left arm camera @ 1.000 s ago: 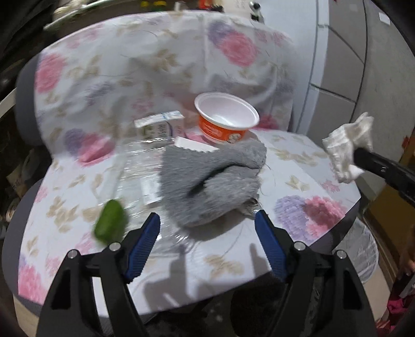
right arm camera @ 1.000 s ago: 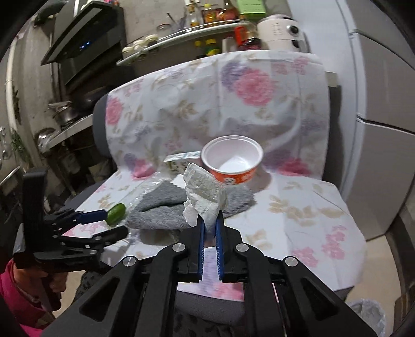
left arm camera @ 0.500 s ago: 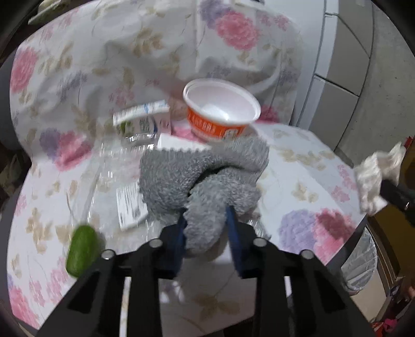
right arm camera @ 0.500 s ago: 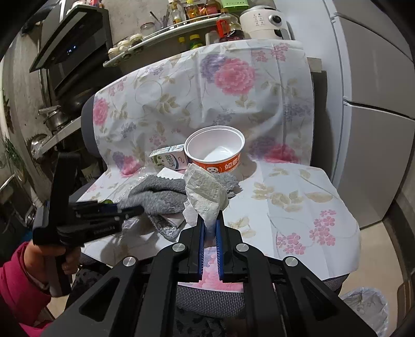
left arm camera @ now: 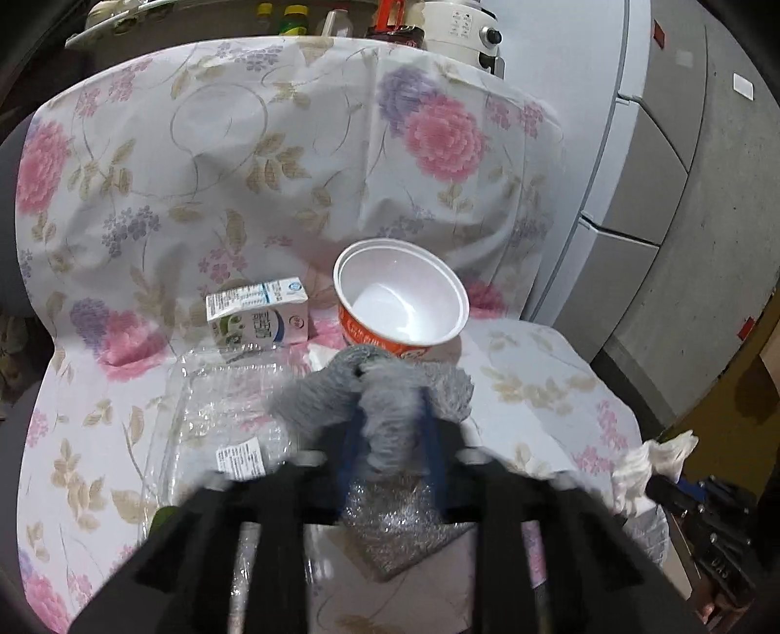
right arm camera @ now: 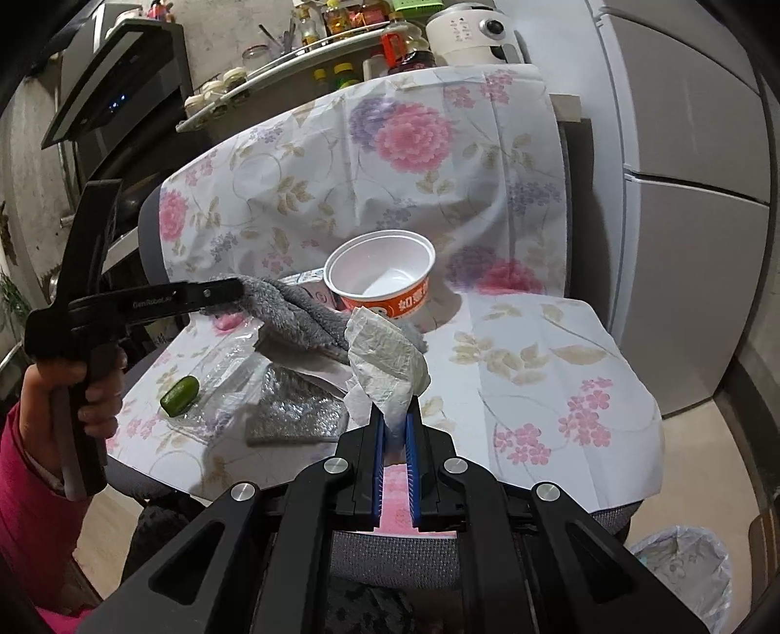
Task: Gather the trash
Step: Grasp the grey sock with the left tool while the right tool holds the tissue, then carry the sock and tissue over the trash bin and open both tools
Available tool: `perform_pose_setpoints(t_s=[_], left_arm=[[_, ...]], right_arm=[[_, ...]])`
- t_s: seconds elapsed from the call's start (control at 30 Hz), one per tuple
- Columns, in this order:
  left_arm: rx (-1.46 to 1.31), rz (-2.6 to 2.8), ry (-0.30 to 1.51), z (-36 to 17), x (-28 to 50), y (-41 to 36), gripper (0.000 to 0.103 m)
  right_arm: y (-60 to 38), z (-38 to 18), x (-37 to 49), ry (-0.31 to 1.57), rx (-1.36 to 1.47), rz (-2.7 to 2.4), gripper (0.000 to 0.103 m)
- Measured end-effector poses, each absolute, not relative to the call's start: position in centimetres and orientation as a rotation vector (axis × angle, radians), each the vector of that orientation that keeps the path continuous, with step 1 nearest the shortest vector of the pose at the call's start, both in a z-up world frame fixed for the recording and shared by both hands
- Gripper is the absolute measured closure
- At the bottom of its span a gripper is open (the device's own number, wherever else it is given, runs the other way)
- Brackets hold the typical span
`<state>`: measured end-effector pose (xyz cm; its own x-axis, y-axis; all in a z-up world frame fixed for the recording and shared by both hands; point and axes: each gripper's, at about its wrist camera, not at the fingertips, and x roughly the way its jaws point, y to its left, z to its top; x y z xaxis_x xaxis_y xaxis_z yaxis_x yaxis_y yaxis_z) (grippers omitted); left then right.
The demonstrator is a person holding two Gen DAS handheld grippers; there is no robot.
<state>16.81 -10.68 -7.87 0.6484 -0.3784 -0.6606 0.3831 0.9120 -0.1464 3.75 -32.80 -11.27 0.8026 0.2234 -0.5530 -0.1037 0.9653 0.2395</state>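
Observation:
My left gripper (left arm camera: pixel 390 434) is shut on a grey fuzzy cloth (left arm camera: pixel 390 395) and holds it lifted above the flowered chair seat (left arm camera: pixel 536 390); it also shows in the right wrist view (right arm camera: pixel 229 295) with the cloth (right arm camera: pixel 302 322) hanging from it. My right gripper (right arm camera: pixel 395 429) is shut on a crumpled white tissue (right arm camera: pixel 385 361), held over the seat's front edge; the tissue shows at the right of the left wrist view (left arm camera: pixel 648 468). A silver sparkly pouch (right arm camera: pixel 292 409), a clear plastic tray (left arm camera: pixel 219 419), a milk carton (left arm camera: pixel 258 319), an orange paper bowl (left arm camera: pixel 399 302) and a green piece (right arm camera: pixel 179 395) lie on the seat.
A bin lined with a white bag (right arm camera: pixel 682 570) stands on the floor at the chair's right front. A grey fridge (right arm camera: pixel 682 195) stands to the right. A shelf of jars (right arm camera: pixel 317 44) is behind the chair back.
My left gripper has closed on the grey cloth and lifted it off the seat, uncovering the silver pouch. My right gripper with the tissue has drawn back a little from the chair.

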Motion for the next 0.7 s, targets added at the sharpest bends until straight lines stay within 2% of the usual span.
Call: perform_pose_setpoints(t_s=[0.17, 0.4, 0.53, 0.7], left_arm=[[-0.013, -0.451, 0.734, -8.0, 16.7, -10.7, 0.098], [-0.008, -0.515, 0.576, -3.4, 16.8, -14.9, 0.098], [0.005, -0.609, 0.479, -0.8, 14.1, -17.4, 0.098], [-0.03, -0.745, 0.443, -0.3, 10.0, -19.6, 0.098]], right_arm=[[-32.9, -11.0, 3.8, 0.604, 0.203, 0.163, 0.094], [-35.3, -10.4, 3.7, 0.569, 0.21, 0.079, 0.094], [-37.8, -9.1, 2.1, 0.529, 0.224, 0.014, 0.094], [-41.1, -7.4, -1.5, 0.484, 0.222, -0.092, 0.094]])
